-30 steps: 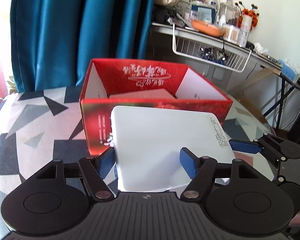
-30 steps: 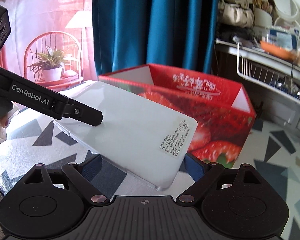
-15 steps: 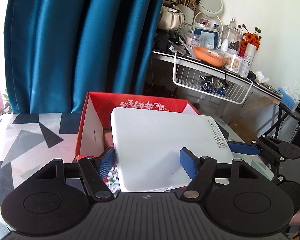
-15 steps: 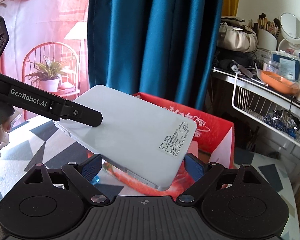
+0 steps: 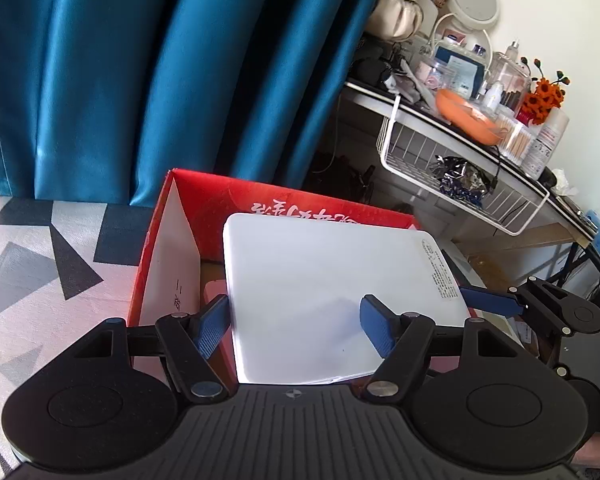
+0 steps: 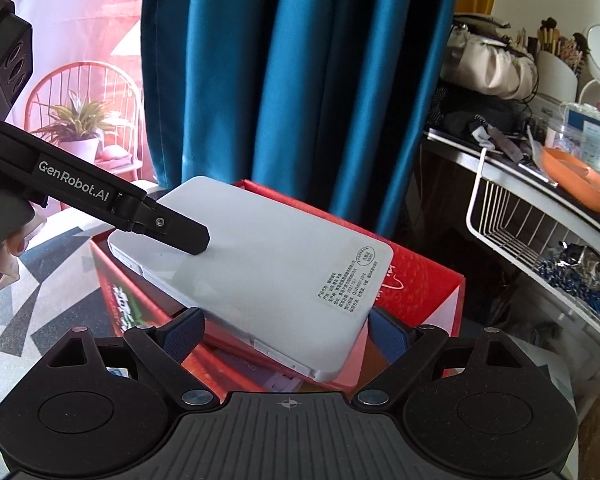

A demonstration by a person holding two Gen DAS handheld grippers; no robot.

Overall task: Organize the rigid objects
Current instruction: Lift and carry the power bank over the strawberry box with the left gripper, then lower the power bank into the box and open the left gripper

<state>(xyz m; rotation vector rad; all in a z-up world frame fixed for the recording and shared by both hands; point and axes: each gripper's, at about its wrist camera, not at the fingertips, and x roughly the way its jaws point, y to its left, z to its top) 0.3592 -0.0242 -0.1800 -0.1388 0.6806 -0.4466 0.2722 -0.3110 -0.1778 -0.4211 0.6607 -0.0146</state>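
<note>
A flat white box [image 5: 320, 288] with rounded corners and a printed label hangs above the open red carton [image 5: 204, 188]. My left gripper [image 5: 296, 326] is shut on it, its blue pads against the near left part. In the right wrist view the white box [image 6: 268, 264] lies slanted over the red carton [image 6: 420, 280], and my right gripper [image 6: 286, 336] is shut on its near end. The left gripper's black finger [image 6: 180, 232] rests on the box's top face. A pinkish item lies inside the carton, mostly hidden.
The carton stands on a table with a grey, black and white triangle cloth [image 5: 40, 264]. A teal curtain [image 5: 180, 80] hangs behind. At right a cluttered dressing table carries a white wire basket [image 5: 460, 176], an orange dish and a round mirror. A hand [image 6: 0, 256] holds the left gripper.
Both grippers have carried the white box up and forward, from in front of the red carton's near wall to above its open top. The grip on it looks the same.
</note>
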